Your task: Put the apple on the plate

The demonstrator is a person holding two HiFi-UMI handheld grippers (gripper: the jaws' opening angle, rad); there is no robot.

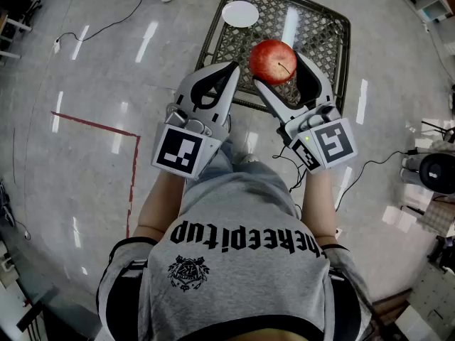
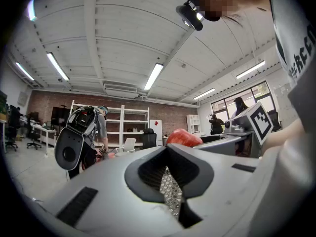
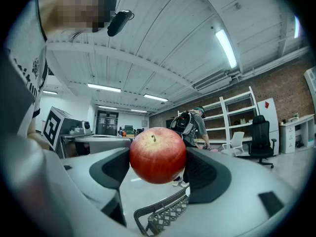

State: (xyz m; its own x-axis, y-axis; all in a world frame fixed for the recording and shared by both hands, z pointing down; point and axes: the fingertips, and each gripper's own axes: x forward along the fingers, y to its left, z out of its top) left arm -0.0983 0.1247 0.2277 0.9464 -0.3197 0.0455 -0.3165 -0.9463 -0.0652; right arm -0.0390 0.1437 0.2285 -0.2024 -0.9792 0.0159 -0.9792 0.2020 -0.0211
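Lattice table (image 1: 321, 31) with plate (image 1: 240, 13); apple (image 1: 273, 61) in right gripper (image 1: 279, 69)

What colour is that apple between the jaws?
The apple is red, with a yellowish patch near its top; clearest in the right gripper view.

Lattice table (image 1: 316, 33), white plate (image 1: 240, 13) on top

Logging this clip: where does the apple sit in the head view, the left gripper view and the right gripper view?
Head view: apple upper centre, over the near edge of the lattice table.
Left gripper view: apple just right of centre, only its red top showing over the grey jaws.
Right gripper view: apple dead centre, clamped in the right gripper.
Shared landmark: the lattice table shows in all three.
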